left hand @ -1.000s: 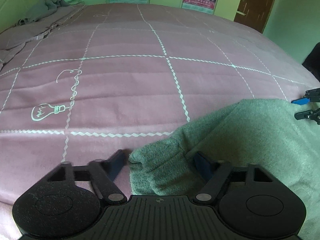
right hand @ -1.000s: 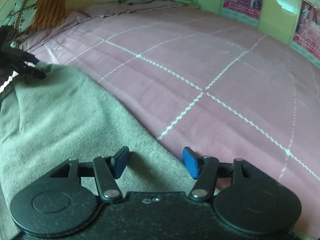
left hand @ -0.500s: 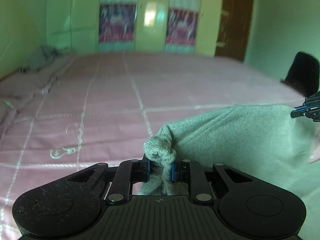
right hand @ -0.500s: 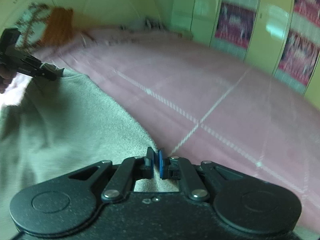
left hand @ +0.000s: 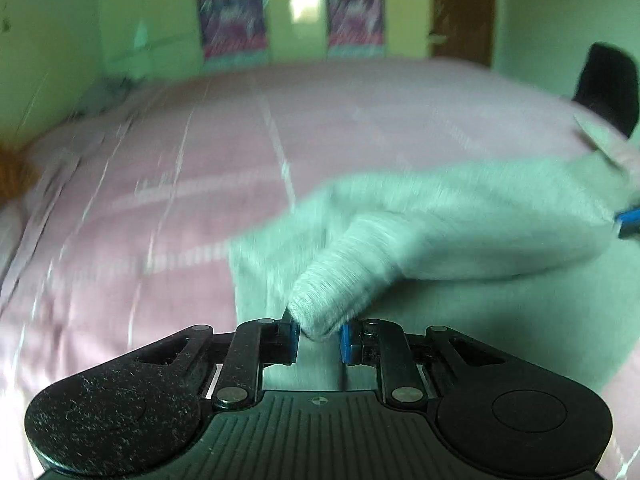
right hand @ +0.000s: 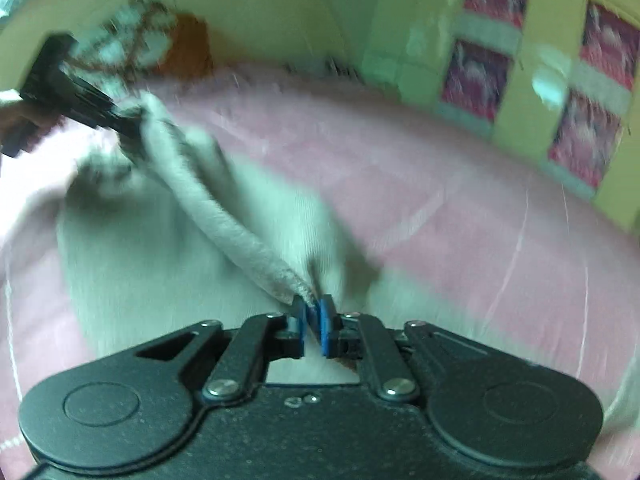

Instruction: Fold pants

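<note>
Pants (left hand: 460,224), grey and fleecy, hang lifted off the pink bed (left hand: 160,216), stretched between my two grippers. On my left gripper (left hand: 319,332) the blue pads (left hand: 346,340) pinch a bunched, rounded corner of the cloth; the fold bulges up and out just ahead of the fingers. From there the fabric runs up and to the right, toward a sliver of blue pad at the frame's right edge, which is my right gripper (left hand: 628,222).

In the right wrist view, my right gripper (right hand: 313,322) is pressed nearly together on a thin hemmed edge of the pants (right hand: 240,236). That edge runs taut, up and left, to my left gripper (right hand: 120,124), which clamps the far corner. The rest of the cloth sags below this line and drapes down onto the bed (right hand: 460,216).

Both views are blurred. Behind the bed are green walls (left hand: 140,20) with red posters (right hand: 476,68), and an orange patterned pillow (right hand: 188,48) at the far left corner.
</note>
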A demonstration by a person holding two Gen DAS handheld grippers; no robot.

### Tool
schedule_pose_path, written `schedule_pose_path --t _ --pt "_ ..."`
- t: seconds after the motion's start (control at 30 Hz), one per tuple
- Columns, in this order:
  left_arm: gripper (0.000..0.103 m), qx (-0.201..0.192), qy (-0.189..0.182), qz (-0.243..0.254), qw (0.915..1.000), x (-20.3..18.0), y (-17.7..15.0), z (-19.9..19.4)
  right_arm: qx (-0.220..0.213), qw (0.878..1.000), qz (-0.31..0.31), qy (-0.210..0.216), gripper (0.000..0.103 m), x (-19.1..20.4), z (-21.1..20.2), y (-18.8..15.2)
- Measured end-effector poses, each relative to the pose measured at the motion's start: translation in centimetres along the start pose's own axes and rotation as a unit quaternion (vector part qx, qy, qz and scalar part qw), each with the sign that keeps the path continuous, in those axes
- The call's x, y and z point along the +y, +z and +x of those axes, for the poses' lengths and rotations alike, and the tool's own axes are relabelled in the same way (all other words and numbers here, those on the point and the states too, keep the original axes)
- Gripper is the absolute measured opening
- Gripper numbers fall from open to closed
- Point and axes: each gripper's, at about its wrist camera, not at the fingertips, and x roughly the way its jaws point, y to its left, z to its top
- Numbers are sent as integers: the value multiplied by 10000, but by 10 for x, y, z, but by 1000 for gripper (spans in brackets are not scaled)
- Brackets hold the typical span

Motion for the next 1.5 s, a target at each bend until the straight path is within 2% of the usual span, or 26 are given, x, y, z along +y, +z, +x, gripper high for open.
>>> schedule_pose_path --t 0.03,0.1,0.13,0.17,0.3,0.33,0.4,0.43,0.5,0.57,0.67,0.77,0.83,0.87,0.93,1.0,1.07,1.1,1.13,1.17,1.27,1.33,1.4,1.43,1.47,1.5 --pt "20 118 70 -107 9998 -2 -5 -2 237 9996 131 -5 16 4 9 -6" --pt "40 114 248 -246 9993 -7 -17 -17 396 9987 313 -95 19 8 17 -13" --pt "62 43 322 -381 9987 -7 -22 -27 340 9985 411 -152 22 7 13 -15" --pt "75 -26 346 -540 9979 -6 -27 -37 284 9977 601 -157 23 5 7 -15" --pt "76 -372 231 -1386 9894 3 -46 -75 -39 9917 1287 -58 34 -7 -21 -17" --pt "76 -475 100 -1674 9847 6 -48 -80 -110 9884 1511 -23 35 -12 -26 -17" --pt "75 -597 -391 -2509 9654 13 -57 -83 -209 9792 2016 43 36 -15 -33 -29" --pt "75 -627 -672 -2962 9507 17 -60 -82 -232 9727 2305 105 37 -20 -33 -33" --pt "75 -675 -1035 -3497 9287 21 -67 -77 -250 9535 2992 257 39 -29 -26 -42" --pt "64 -571 -1226 -3854 9128 17 -70 -67 -250 9326 3577 402 41 -35 -16 -52" --pt "54 -380 -1263 -4103 9024 18 -73 -51 -207 8995 4324 587 41 -41 0 -64" --pt "48 -418 -1324 -4231 8954 17 -78 -42 -213 8809 4674 707 41 -43 7 -71" --pt "40 -509 -1302 -4273 8932 17 -77 -38 -213 8752 4779 727 40 -43 10 -73" --pt "30 -556 -1271 -4291 8926 17 -78 -38 -218 8724 4828 728 40 -43 12 -74" --pt "28 -584 -1218 -4269 8941 20 -76 -34 -216 8663 4937 728 37 -46 17 -73" --pt "27 -564 -1182 -4252 8956 21 -74 -32 -200 8548 5132 745 35 -54 22 -68" --pt "25 -565 -1186 -4225 8968 21 -70 -34 -195 8383 5400 724 21 -63 32 -69" --pt "24 -612 -1219 -4217 8964 23 -67 -36 -150 8299 5534 693 6 -67 36 -71" --pt "24 -677 -1258 -4227 8949 25 -64 -39 -115 8262 5597 633 5 -69 39 -72" --pt "24 -755 -1286 -4212 8946 28 -59 -43 -145 8278 5571 644 5 -69 37 -72" --pt "23 -916 -1280 -4102 8983 37 -50 -55 -482 8645 4973 553 5 -51 7 -59" --pt "23 -840 -1235 -3961 9060 42 -48 -59 -751 8759 4722 653 4 -36 -21 -58" --pt "23 -485 -1094 -3796 9174 45 -53 -53 -805 8785 4646 773 5 -22 -35 -63" --pt "23 -128 -911 -3632 9271 43 -57 -44 -704 8824 4585 783 5 -12 -36 -69" --pt "23 71 -827 -3509 9327 41 -62 -38 -549 8883 4500 738 5 -5 -31 -73" --pt "23 87 -828 -3575 9302 41 -67 -35 -308 8953 4394 657 5 2 -21 -79"
